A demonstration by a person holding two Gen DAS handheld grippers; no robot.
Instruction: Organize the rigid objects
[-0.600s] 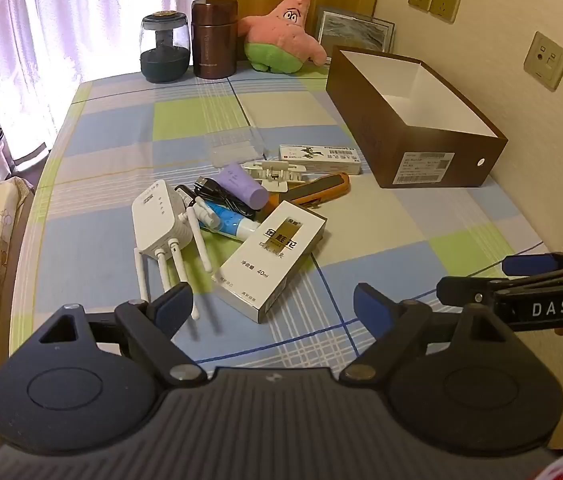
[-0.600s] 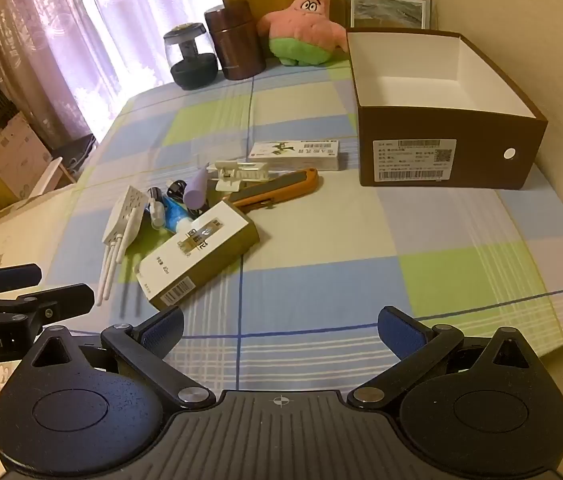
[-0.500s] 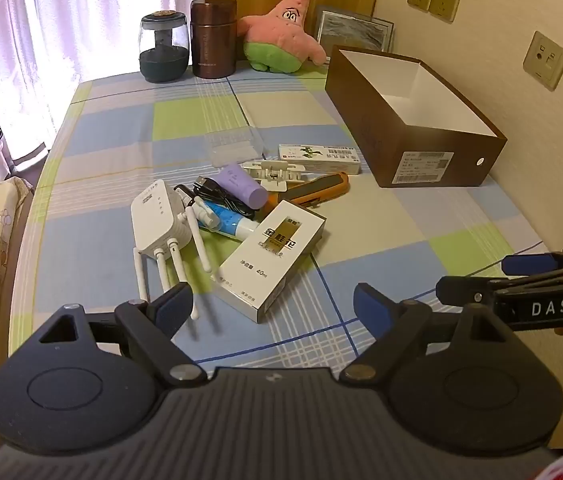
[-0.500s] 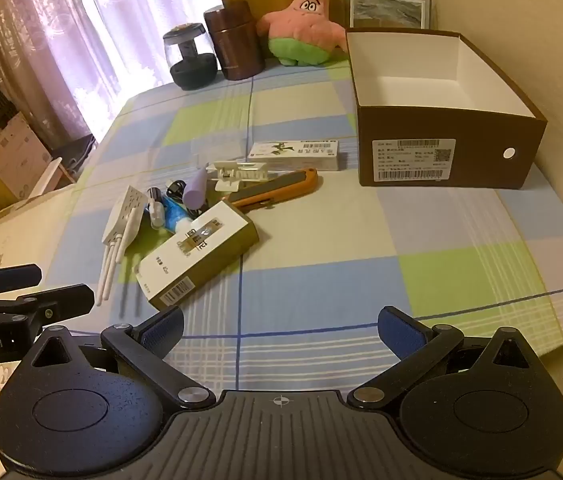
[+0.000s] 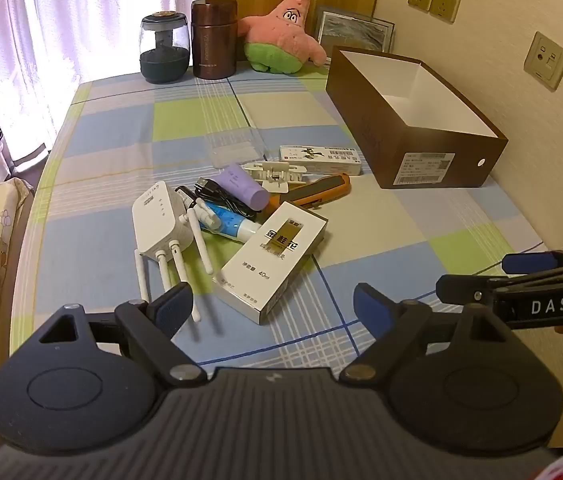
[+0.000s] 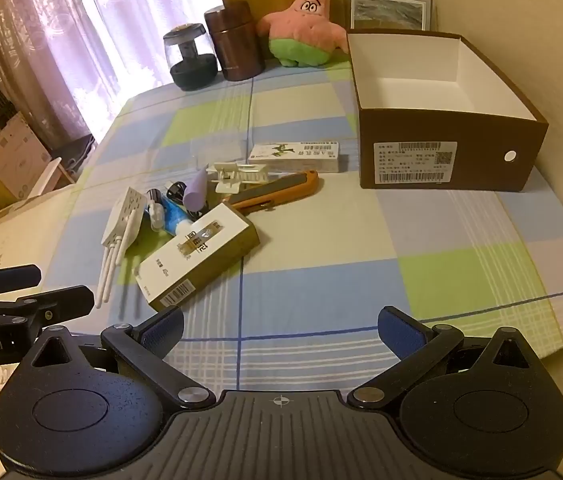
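Note:
A heap of small objects lies mid-table: a white and gold carton (image 5: 271, 258) (image 6: 197, 254), a white router (image 5: 159, 222) (image 6: 121, 224) with antennas, a blue tube (image 5: 227, 224), a purple tube (image 5: 243, 186), a white clip (image 5: 275, 172), an orange utility knife (image 5: 315, 192) (image 6: 277, 194) and a flat white box (image 5: 321, 159) (image 6: 295, 156). An open brown shoebox (image 5: 429, 160) (image 6: 447, 160) stands at the right, its white inside bare. My left gripper (image 5: 273, 304) hangs open just short of the carton. My right gripper (image 6: 281, 328) is open over the near tablecloth, holding nothing.
A dark glass jar (image 5: 164, 50), a brown canister (image 5: 213, 38), a pink star plush (image 5: 281, 34) and a framed picture (image 5: 355, 30) line the back edge. A clear plastic case (image 5: 233, 148) lies behind the heap. The wall runs along the right; the table's near-right edge (image 6: 561, 344) drops off.

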